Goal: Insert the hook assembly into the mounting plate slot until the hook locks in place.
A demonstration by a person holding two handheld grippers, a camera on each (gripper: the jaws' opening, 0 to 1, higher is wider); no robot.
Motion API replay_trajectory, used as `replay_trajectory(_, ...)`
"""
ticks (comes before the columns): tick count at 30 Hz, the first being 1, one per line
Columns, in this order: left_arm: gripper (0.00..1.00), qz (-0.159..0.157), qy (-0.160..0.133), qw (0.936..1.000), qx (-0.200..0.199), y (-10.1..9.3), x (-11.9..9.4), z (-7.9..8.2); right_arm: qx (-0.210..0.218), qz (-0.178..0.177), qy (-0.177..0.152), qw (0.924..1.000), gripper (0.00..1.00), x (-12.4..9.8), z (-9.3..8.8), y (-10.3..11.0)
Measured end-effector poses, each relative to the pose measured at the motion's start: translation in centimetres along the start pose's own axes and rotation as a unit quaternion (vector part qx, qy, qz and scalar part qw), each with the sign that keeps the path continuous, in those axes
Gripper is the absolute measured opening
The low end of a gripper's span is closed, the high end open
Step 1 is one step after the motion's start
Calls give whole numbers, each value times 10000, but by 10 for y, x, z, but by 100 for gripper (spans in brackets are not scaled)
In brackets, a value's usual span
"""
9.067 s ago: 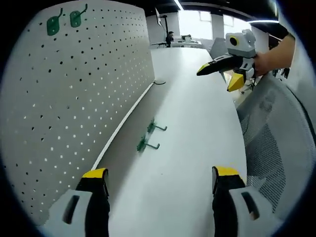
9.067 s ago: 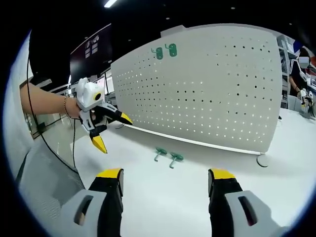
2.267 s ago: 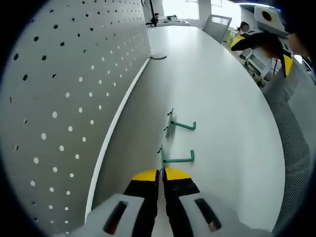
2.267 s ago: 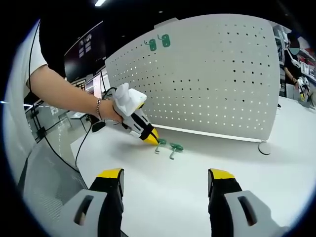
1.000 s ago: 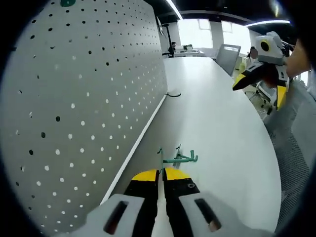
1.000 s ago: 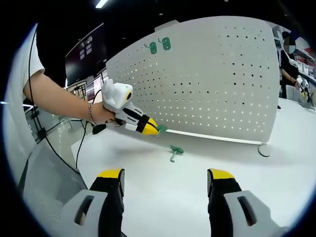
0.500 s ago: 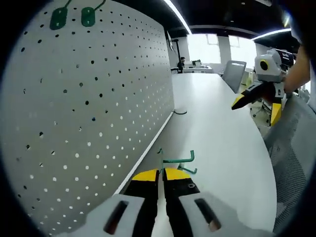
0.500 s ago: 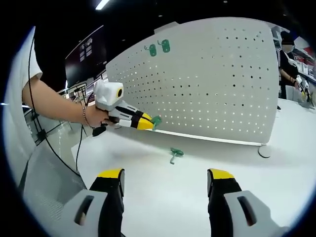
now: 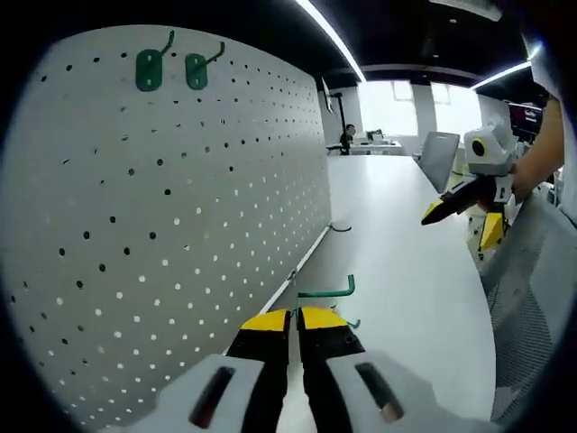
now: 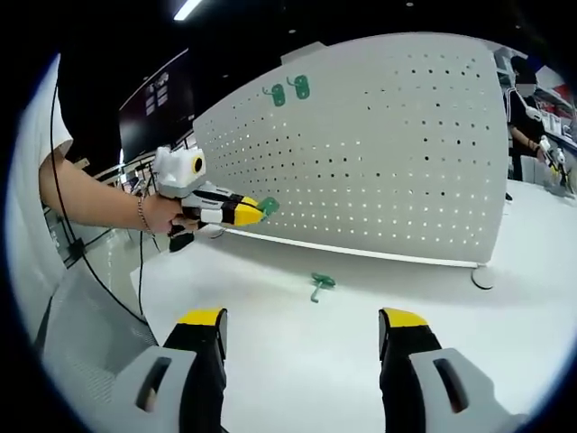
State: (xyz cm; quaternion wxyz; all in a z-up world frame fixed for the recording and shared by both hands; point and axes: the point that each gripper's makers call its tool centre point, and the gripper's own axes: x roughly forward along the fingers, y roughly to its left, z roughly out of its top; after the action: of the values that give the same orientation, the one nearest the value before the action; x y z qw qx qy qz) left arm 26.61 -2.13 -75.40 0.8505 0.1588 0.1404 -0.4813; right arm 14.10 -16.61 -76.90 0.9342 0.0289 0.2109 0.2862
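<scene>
My left gripper (image 9: 294, 316) is shut on a green hook (image 9: 325, 290), held in the air just off the face of the white pegboard (image 9: 180, 225). In the right gripper view this same gripper (image 10: 242, 212) carries the hook (image 10: 268, 206) in front of the pegboard (image 10: 388, 153), above the table. A second green hook (image 10: 318, 284) lies on the white table near the board's foot. Two more green hooks (image 10: 278, 94) (image 10: 301, 87) hang high on the board. My right gripper (image 10: 302, 329) is open and holds nothing; it hovers at the right (image 9: 460, 203).
The pegboard stands on round feet (image 10: 482, 275) along the white table (image 10: 297, 361). A mesh chair (image 10: 81, 334) sits by the table's edge. A black cable (image 10: 135, 271) trails from the left gripper. A person (image 10: 525, 99) stands far behind the board.
The left gripper has lifted the hook higher above the table, and the mounted hooks at the top of the board have come further into its view. The right gripper stays still.
</scene>
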Motion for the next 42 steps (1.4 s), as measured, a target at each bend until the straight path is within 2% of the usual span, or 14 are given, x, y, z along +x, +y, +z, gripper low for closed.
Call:
replay_trajectory(13, 4, 232, -467, 9985, -157, -2, -25, 24, -1, 12, -24, 10000, 66, 0, 2, 1)
replay_trajectory(20, 4, 313, -562, 9978, -154, -7, -36, 28, -12, 20, -22, 10000, 66, 0, 2, 1)
replay_trajectory(30, 4, 524, -784, 9947, -413, -5, -54, 35, 10, 20, -38, 10000, 66, -1, 3, 2)
replay_trajectory(36, 4, 597, -877, 9936, -380, -5, -65, 40, 10, 34, -35, 10000, 66, -1, 3, 2)
replay_trajectory(42, 4, 732, -1034, 9904, -548, 1, -75, 47, -5, 40, -53, 10000, 66, -1, 3, 2)
